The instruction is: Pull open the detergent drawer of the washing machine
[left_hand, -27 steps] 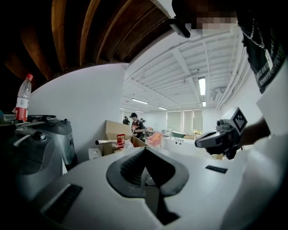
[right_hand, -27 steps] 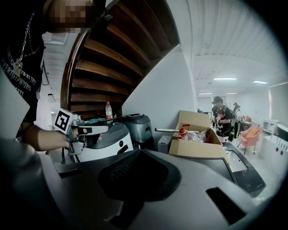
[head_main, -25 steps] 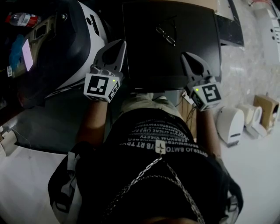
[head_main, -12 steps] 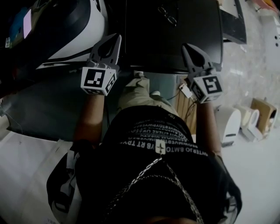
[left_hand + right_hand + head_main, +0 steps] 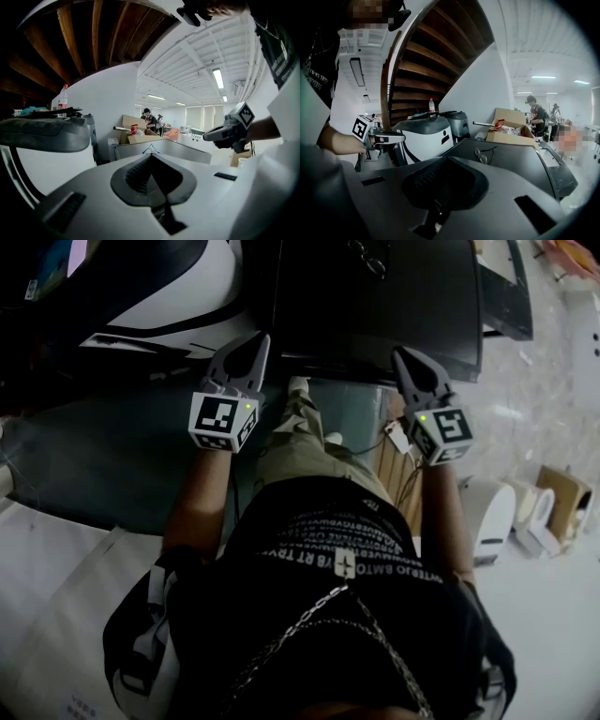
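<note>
The left gripper (image 5: pixel 253 345) and right gripper (image 5: pixel 407 360) are both closed and empty, with their tips pointing up-frame at the front edge of a dark flat-topped machine (image 5: pixel 375 306), probably the washer. Its detergent drawer is not visible. The front face is hidden below that edge, under both grippers, with the left one by the left corner.

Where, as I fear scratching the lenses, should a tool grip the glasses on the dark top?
Probably the thin frame between the lenses of the glasses, from straight above: they lie low on the dark top, so only the wire frame is clear of glass.
</note>
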